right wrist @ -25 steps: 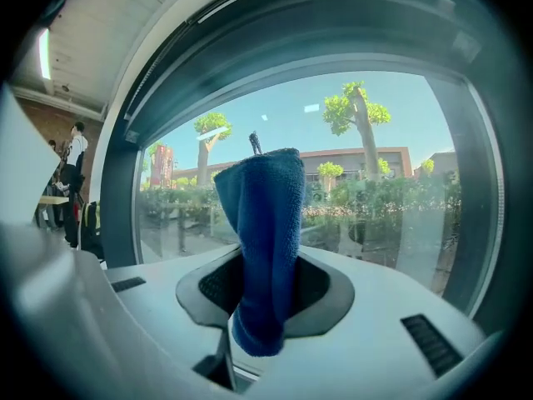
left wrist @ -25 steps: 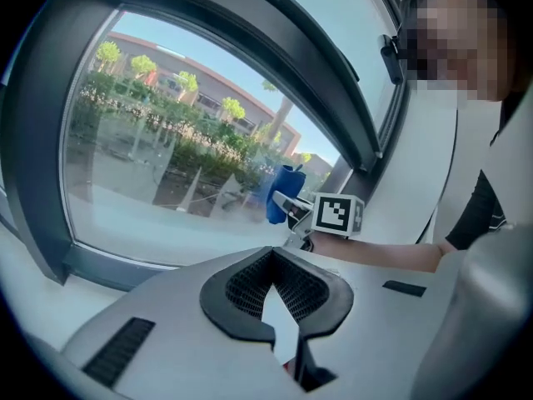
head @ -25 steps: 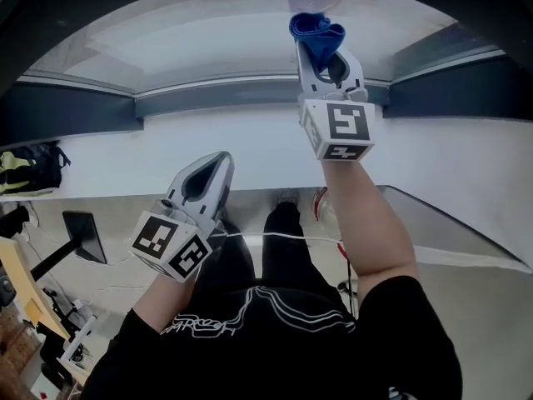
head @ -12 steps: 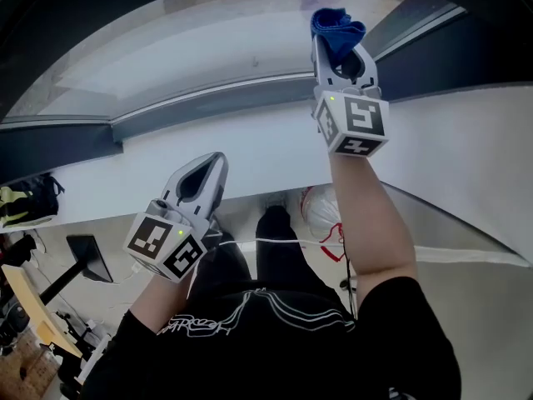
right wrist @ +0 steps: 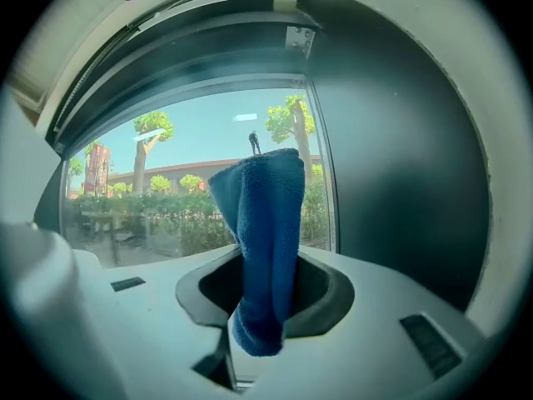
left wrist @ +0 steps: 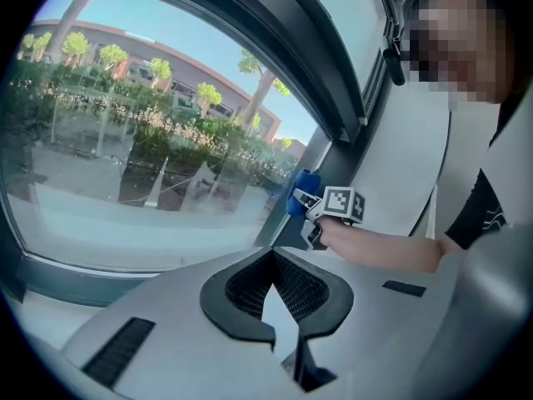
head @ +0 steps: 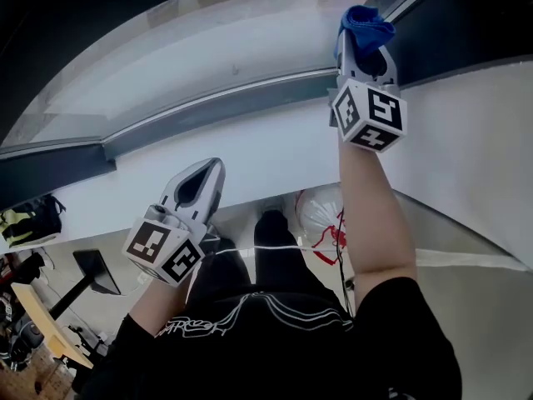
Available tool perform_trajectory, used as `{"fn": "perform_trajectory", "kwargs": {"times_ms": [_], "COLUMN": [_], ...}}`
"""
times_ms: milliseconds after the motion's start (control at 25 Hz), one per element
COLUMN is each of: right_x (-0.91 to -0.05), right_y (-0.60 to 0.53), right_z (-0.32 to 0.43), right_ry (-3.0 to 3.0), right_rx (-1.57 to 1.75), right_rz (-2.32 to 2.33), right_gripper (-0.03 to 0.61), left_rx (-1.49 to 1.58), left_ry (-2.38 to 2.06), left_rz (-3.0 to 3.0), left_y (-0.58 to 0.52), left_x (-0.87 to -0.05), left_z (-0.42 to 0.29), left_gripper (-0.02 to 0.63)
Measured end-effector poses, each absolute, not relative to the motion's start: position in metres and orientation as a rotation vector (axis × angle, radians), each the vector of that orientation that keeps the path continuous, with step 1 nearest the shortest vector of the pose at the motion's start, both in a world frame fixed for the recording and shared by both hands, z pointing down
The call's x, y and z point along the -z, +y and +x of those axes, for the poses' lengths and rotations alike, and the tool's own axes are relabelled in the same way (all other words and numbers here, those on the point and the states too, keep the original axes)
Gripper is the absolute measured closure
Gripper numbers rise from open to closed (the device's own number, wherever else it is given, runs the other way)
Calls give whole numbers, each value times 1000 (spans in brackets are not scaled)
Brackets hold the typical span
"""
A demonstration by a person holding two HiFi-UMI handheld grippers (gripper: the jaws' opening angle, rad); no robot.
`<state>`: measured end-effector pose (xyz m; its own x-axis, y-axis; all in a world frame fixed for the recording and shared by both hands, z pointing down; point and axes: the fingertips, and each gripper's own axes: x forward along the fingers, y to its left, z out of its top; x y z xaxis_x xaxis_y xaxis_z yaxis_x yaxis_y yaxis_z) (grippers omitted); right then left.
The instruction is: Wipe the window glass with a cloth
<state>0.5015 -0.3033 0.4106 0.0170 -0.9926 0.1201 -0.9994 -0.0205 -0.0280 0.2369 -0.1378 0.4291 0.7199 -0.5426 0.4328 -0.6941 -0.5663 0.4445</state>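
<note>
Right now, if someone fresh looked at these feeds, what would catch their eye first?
First, the bright blue cloth, pinched in the right gripper and raised to the window glass beside the dark frame on its right. Next, the sunlit trees and the building outside, seen through the glass. The left gripper hangs lower down, away from the glass, jaws together on nothing.

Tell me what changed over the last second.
The right tongs, shut on the blue cloth, swept rightward across the window glass toward its dark side frame. The left tongs stayed low, shut and empty, away from the glass.
</note>
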Motion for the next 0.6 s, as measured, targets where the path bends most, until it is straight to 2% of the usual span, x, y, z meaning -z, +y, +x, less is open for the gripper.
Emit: {"fn": "perform_trajectory", "kwargs": {"times_ms": [320,600], "right_x": [-418,-417], "right_y": [-306,-298], "right_z": [527,499], "right_ry": [-2082,-2102], "right_rx": [-184,-166], "right_rz": [2234,2177], "right_gripper": [485,485], "left_rx": [-336,-248], "left_ry": [-909,-931], "left_rz": [2318,2303], "left_y": [-138,-142], "left_x": [-440,-444], "left_z": [251,237], "left_gripper": [609,609]}}
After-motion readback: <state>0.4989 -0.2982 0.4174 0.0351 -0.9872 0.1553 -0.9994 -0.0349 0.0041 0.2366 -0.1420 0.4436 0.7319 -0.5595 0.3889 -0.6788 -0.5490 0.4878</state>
